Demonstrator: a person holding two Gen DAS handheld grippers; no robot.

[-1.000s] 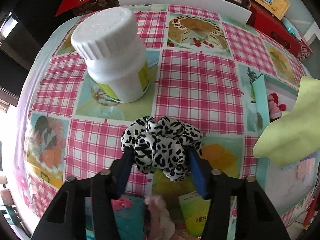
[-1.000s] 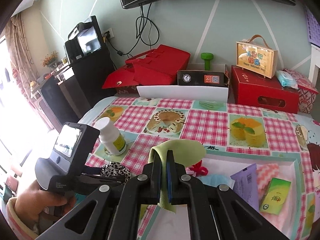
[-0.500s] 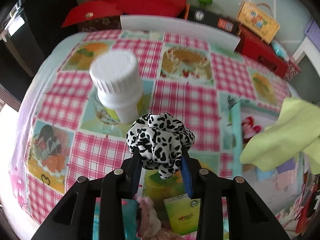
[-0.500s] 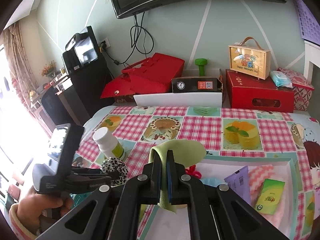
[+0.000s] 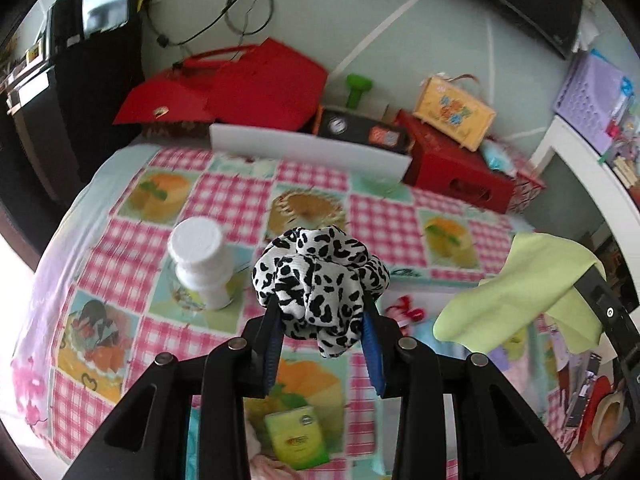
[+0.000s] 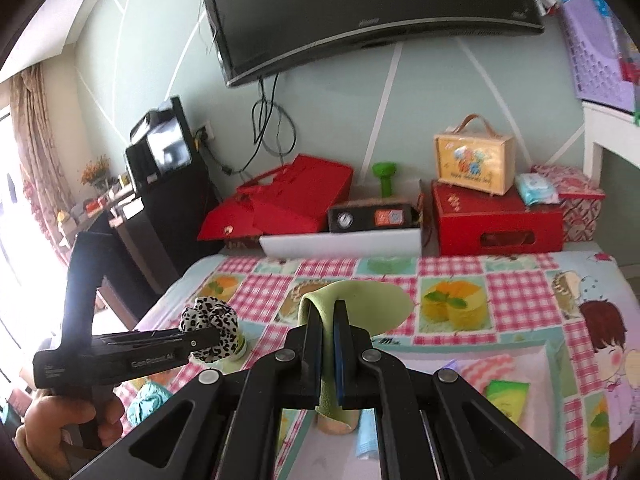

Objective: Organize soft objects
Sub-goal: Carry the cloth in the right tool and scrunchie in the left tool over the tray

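My left gripper [image 5: 320, 316] is shut on a black-and-white spotted scrunchie [image 5: 320, 276], held up in the air above the checked tablecloth [image 5: 384, 228]. The right wrist view shows the same scrunchie [image 6: 210, 320] at the tip of the left gripper [image 6: 200, 340], with a hand [image 6: 60, 424] on its handle. A thin light-green cloth [image 6: 360, 304] is pinched flat by my right gripper [image 6: 328, 312], which is shut on it. That cloth [image 5: 516, 292] hangs at the right of the left wrist view.
A white bottle [image 5: 202, 264] stands on the cloth left of the scrunchie. A white tray [image 6: 532, 360] at the right holds packets and cloths. Red boxes [image 6: 496, 220], a white board [image 6: 340, 244] and a yellow case [image 6: 474, 164] line the far edge. A green packet [image 5: 298, 436] lies below the left gripper.
My left gripper closed on the scrunchie and lifted it off the table, tilting up so the room shows. The right gripper with the green cloth also rose a little.
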